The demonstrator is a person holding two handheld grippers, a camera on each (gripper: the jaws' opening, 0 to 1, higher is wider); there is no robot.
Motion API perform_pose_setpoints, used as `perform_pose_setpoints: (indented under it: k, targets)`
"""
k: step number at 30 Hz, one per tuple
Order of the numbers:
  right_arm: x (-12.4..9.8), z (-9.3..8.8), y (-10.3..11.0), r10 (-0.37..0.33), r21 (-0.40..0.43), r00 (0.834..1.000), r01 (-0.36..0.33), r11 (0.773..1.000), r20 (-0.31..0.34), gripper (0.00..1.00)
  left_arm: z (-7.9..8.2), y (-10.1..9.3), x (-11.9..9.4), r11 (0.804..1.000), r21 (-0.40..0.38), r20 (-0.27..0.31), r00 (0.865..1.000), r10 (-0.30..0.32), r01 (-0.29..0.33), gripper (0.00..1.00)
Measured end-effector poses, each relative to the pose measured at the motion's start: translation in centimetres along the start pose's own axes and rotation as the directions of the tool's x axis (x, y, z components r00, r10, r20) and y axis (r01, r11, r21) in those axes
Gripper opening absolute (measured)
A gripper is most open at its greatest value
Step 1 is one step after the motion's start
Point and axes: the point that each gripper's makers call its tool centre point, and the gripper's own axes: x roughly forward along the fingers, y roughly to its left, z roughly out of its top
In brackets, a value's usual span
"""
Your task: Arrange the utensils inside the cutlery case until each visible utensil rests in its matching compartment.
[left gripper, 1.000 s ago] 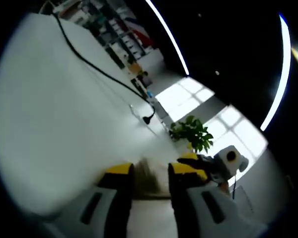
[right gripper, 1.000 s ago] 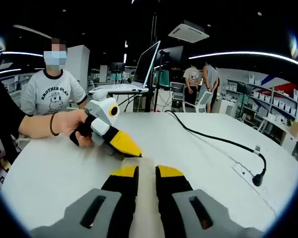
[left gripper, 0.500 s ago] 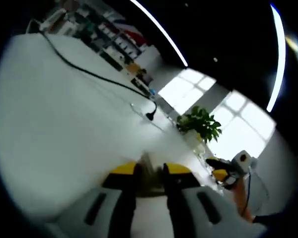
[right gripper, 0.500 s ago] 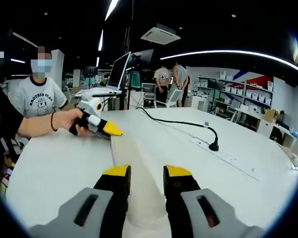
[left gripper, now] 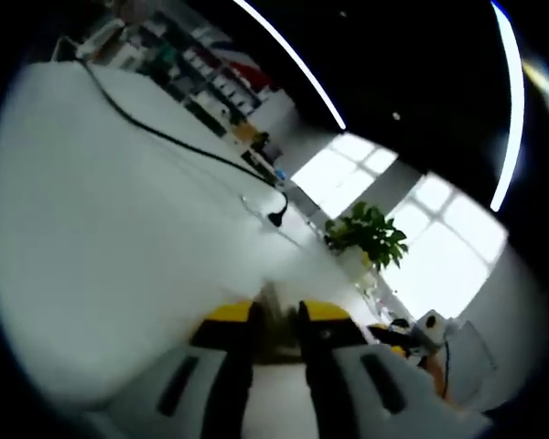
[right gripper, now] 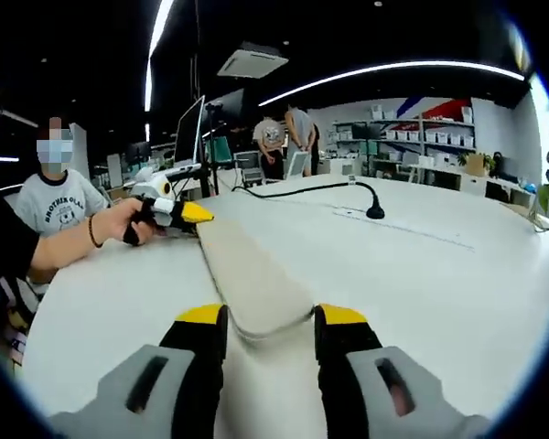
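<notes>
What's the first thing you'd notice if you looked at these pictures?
In the right gripper view, a long beige case stretches across the white table, its near end lying between the open jaws of the right gripper. At its far end the left gripper, with a yellow tip, meets it, held in a person's hand. A black cable snakes across the table behind.

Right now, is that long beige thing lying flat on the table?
No, the beige strip is held up between the two hand-held grippers, left and right.
</notes>
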Motion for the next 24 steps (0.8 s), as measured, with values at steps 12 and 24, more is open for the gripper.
perform_pose_setpoints:
  k: [12,24]
  targets:
    - [-1.8,-0.9,2.3,0.108,-0.134,0.99,-0.12,0.984,-0.095,0.39,-1.4,-0.9,-2.9,0.999,-0.047,-0.033,0.999,-0.019,0.018,0.14]
    - [-2.1,-1.0,2.2,0.154,-0.101,0.986,-0.159,0.982,-0.058,0.4,-2.8,-2.1,-4.5,0.999,-0.034,-0.076,0.997,-0.009,0.006,0.12]
